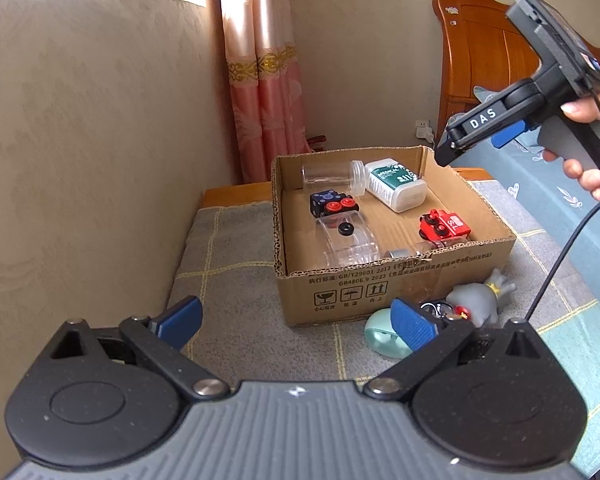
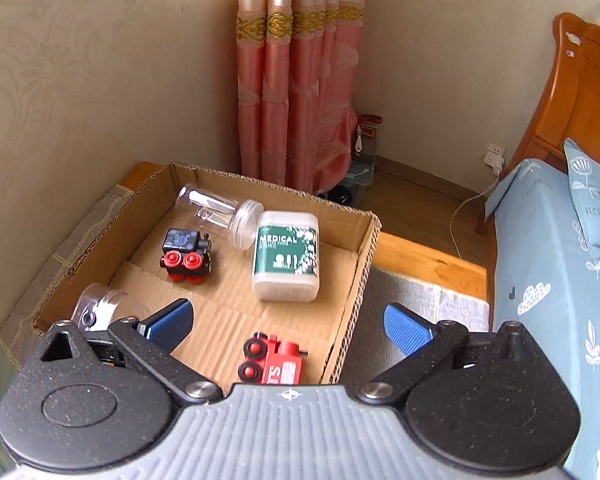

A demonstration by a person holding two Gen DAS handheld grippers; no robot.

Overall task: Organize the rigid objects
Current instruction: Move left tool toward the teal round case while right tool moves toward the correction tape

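Observation:
An open cardboard box [image 1: 396,280] [image 2: 364,256] sits on a grey checked mat. Inside lie a white "MEDICAL" bottle [image 1: 396,186] [image 2: 286,256], a clear jar [image 1: 332,176] [image 2: 220,210], a black toy train [image 1: 332,204] [image 2: 186,250], a red toy train [image 1: 444,226] [image 2: 276,362] and another clear jar [image 1: 350,242] [image 2: 100,308]. Outside the box's front lie a grey toy figure [image 1: 480,300], a mint green object [image 1: 384,336] and a small dark item [image 1: 440,310]. My left gripper [image 1: 296,320] is open and empty, in front of the box. My right gripper [image 2: 286,324] is open and empty above the box; it also shows in the left wrist view [image 1: 446,152].
A beige wall [image 1: 80,160] runs close along the left. A pink curtain [image 2: 300,80] hangs behind the box. A bed with blue bedding [image 2: 552,280] and wooden headboard [image 1: 484,60] lies to the right. A cable [image 1: 560,260] trails from the right gripper.

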